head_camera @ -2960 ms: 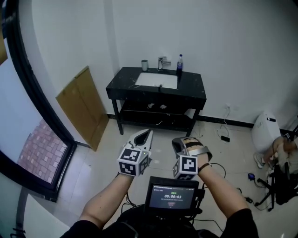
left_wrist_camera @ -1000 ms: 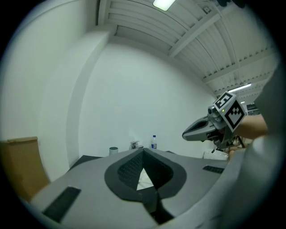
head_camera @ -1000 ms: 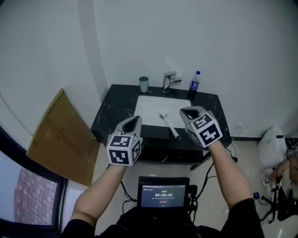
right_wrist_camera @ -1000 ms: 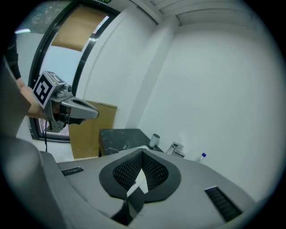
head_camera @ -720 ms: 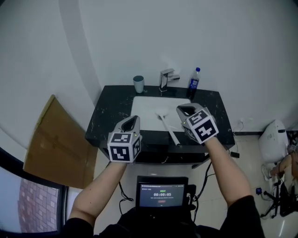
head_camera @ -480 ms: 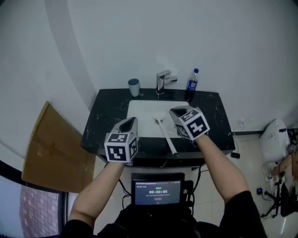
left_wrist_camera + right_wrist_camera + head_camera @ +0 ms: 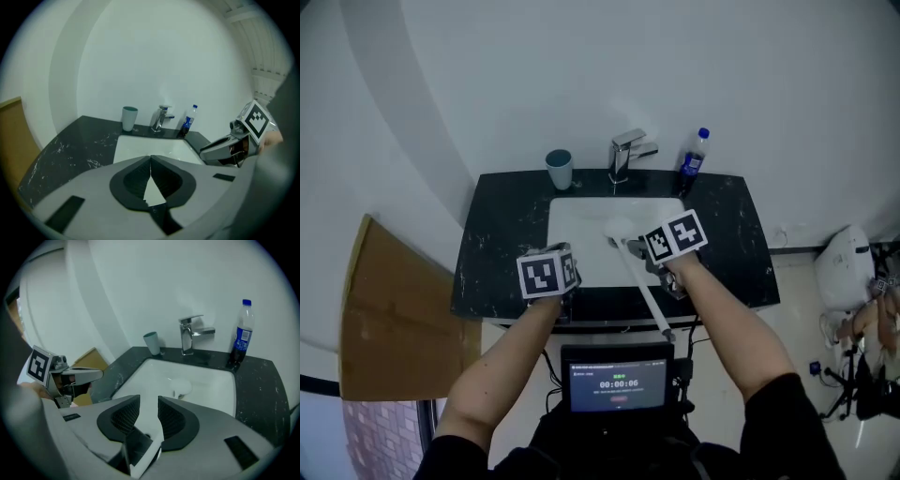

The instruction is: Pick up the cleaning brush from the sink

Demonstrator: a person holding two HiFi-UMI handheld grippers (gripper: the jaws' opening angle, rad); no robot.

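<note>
Now right gripper [image 7: 149, 401], jaws just opening wide, straddles the cleaning brush [image 7: 643, 287] handle; left gripper [image 7: 150, 159] closed, empty.

Soft even light — fisheye-warped, dark-vignetted edges

Both forearms bare, dark short sleeves, reaching forward to the sink [image 7: 581, 223].

Left forearm [image 7: 502, 361] ends at the sink's front-left corner. Left gripper [image 7: 150, 161] tilts down toward the basin, jaws closed tip to tip, nothing between them.

Right forearm [image 7: 727, 323] crosses the sink's front rim. Right gripper [image 7: 149, 403] pitches down more steeply over the basin's right half, marker cube [image 7: 675, 236] facing up. Its jaws have just been opening and now stand parted, with the brush handle [image 7: 647, 295] in the gap; contact with the pads is unclear.
</note>
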